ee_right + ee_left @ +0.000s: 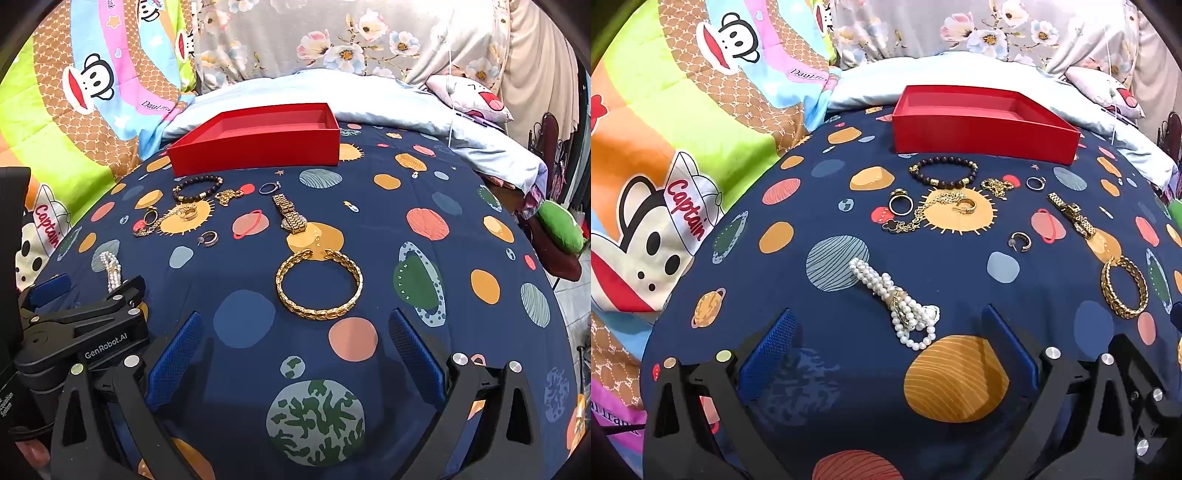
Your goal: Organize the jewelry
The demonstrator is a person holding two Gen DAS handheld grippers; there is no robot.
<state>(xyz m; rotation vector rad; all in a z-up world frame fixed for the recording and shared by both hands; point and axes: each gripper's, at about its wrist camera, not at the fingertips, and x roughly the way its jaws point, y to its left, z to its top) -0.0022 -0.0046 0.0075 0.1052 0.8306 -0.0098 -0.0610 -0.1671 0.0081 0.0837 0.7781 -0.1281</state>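
Note:
An empty red box [982,134] stands at the back of a navy planet-print cloth; it also shows in the right wrist view [258,147]. Jewelry lies in front of it: a dark bead bracelet [943,171], gold chains [934,210], rings [900,204], a gold watch [1071,218], a pearl bracelet [897,301] and a gold bangle [319,284]. My left gripper [886,336] is open and empty, just short of the pearl bracelet. My right gripper [295,339] is open and empty, just short of the gold bangle. The left gripper's body [85,325] shows in the right wrist view.
A cartoon monkey quilt [676,147] lies on the left. A pale blue pillow [351,99] and floral fabric [332,33] are behind the box. A green cushion [561,229] sits off the right edge of the cloth.

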